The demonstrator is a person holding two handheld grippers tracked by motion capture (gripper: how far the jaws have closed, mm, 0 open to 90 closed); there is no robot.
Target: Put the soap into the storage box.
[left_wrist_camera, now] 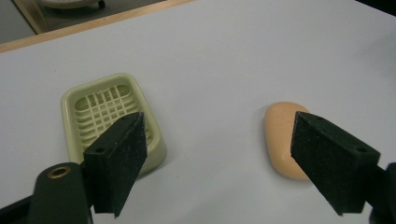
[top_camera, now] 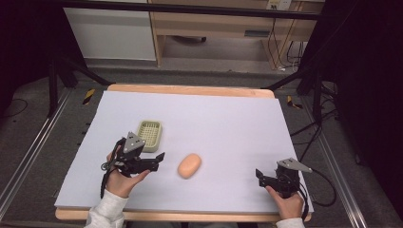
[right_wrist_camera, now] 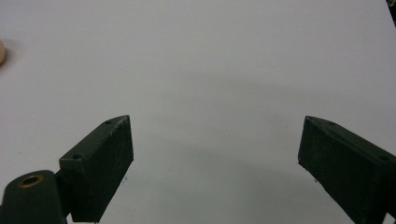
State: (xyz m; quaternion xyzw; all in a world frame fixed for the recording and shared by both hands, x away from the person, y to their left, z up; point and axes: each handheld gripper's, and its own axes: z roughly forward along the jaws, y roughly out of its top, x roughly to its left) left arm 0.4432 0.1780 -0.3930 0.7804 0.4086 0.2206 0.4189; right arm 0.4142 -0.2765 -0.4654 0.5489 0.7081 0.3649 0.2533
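1. On the white table [top_camera: 228,118]: one peach soap bar [top_camera: 189,165] at centre, one green soap dish [top_camera: 149,135] just left of it, apart.
2. Two grippers: left gripper [top_camera: 159,159] beside the soap, jaws spread, empty.
3. Right gripper [top_camera: 259,175] well apart, jaws spread, empty.

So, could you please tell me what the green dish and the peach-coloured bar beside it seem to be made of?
The green dish looks like moulded plastic: pale, smooth, slightly glossy rim, with a slotted grid floor. The peach-coloured bar looks like soap, though that is uncertain: matte, uniform, rounded edges, no markings visible.
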